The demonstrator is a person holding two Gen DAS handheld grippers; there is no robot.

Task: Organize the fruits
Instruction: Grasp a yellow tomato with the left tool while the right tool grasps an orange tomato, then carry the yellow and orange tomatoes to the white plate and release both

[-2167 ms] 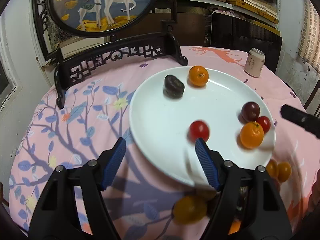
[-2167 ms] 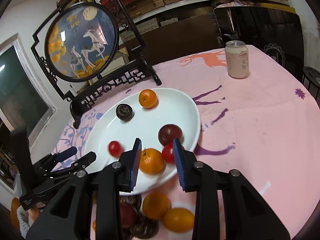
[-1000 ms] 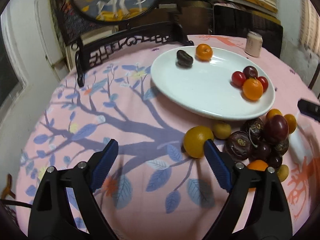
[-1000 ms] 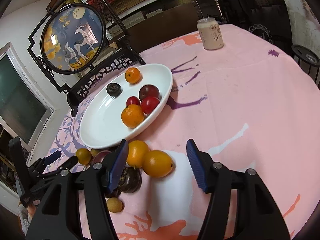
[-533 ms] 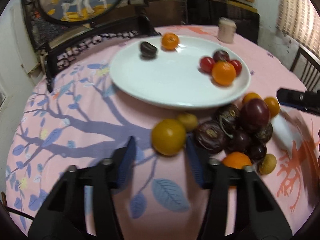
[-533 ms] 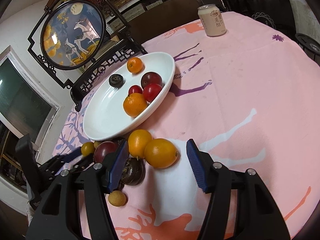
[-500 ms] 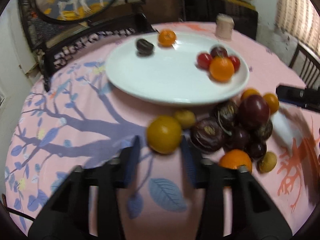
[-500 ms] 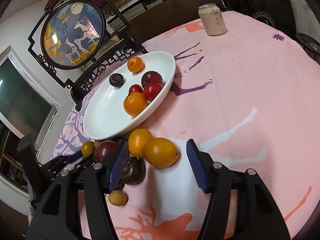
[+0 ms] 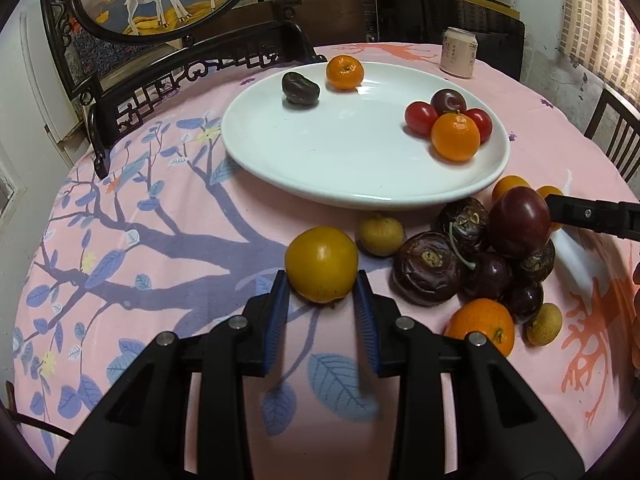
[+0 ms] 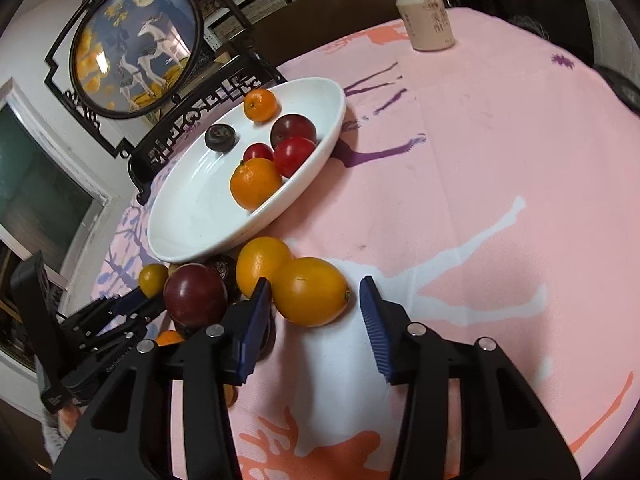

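Crowding the right claw (image 10: 314, 294), closing round a yellow fruit (image 10: 311, 291), another orange fruit (image 10: 262, 265) touches it.

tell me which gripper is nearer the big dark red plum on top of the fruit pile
Right. The right gripper has one finger right beside the plum. The left gripper sits across the pile, clamped on a yellow-orange fruit.

A glossy white ceramic-looking plate (image 9: 360, 184) sits on a matt pink printed cloth (image 9: 160, 240) covering the bench. Smooth, shiny plums (image 9: 520, 220) lie beside wrinkled dark fruit (image 9: 428, 276); a hand-held gripper (image 9: 322, 312) shows matt black plastic, ribbed blue pads (image 9: 276, 320) and metal screws.
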